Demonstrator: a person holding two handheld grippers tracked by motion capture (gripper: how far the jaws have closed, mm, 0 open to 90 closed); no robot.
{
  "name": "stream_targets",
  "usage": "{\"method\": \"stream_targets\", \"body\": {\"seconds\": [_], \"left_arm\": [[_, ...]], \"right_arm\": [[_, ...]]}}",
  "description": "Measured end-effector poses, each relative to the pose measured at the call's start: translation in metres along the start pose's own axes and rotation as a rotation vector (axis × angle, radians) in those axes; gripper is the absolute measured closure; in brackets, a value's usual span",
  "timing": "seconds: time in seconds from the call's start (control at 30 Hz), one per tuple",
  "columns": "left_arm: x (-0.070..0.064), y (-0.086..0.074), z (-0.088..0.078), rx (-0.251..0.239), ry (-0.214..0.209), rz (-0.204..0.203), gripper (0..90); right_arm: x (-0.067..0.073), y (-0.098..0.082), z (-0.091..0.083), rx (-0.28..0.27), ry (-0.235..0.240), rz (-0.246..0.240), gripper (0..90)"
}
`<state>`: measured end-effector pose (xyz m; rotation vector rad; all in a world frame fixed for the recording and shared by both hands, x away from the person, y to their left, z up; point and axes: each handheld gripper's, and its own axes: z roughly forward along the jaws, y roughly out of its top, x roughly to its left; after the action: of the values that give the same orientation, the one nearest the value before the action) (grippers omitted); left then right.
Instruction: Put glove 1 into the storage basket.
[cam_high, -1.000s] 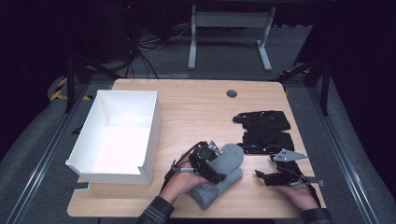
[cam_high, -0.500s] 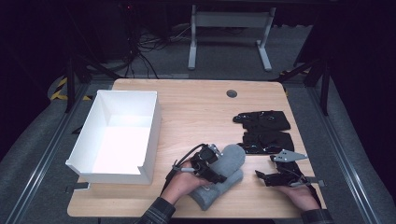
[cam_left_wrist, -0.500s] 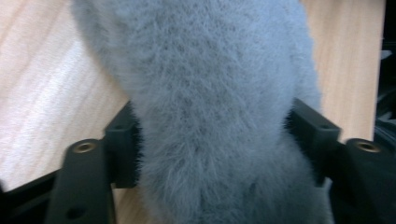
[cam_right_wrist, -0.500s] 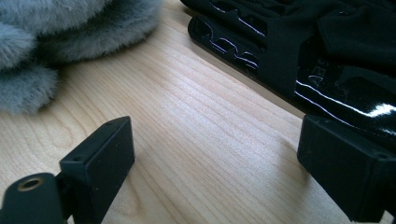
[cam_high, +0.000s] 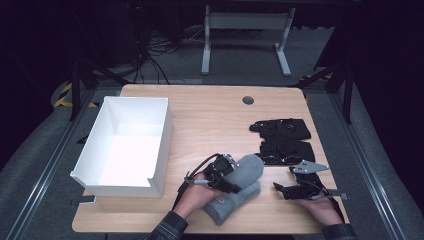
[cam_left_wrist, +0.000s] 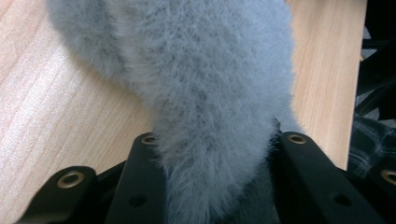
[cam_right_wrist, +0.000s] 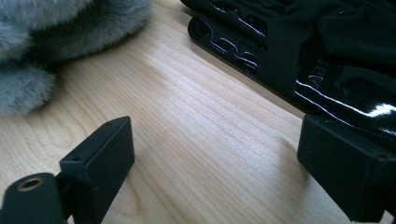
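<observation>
A fluffy grey mitten (cam_high: 235, 187) lies on the desk (cam_high: 210, 120), pinched between the left gripper's (cam_high: 225, 172) jaws. The right gripper (cam_high: 285, 189) rests nearby, jaws spread and empty.

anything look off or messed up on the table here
Nothing stands out. The grey furry mittens lie stacked near the front edge, the left tool shut on the upper one. The black gloves lie flat, and the white box sits upright.

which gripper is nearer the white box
Left. The left gripper, shut on the grey fuzzy mitten, sits just right of the white box; the right gripper rests open farther right, beyond the mitten.
</observation>
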<state>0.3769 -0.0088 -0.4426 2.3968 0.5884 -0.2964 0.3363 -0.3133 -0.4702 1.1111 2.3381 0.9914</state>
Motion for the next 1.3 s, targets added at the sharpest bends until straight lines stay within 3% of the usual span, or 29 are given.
{"method": "stream_targets", "body": {"seconds": [0.47,0.83,1.3], "left_arm": [[-0.005,0.002,-0.012,-0.031,-0.013,0.003,68.8],[-0.003,0.006,-0.039,-0.081,0.047,0.004,68.8],[-0.004,0.013,-0.073,-0.107,0.108,-0.015,68.7]], "right_arm": [[-0.001,0.002,0.002,0.001,0.002,0.001,11.2],[-0.001,0.002,0.002,0.001,0.002,0.001,11.1],[-0.001,0.002,0.002,0.001,0.003,0.001,11.1]]}}
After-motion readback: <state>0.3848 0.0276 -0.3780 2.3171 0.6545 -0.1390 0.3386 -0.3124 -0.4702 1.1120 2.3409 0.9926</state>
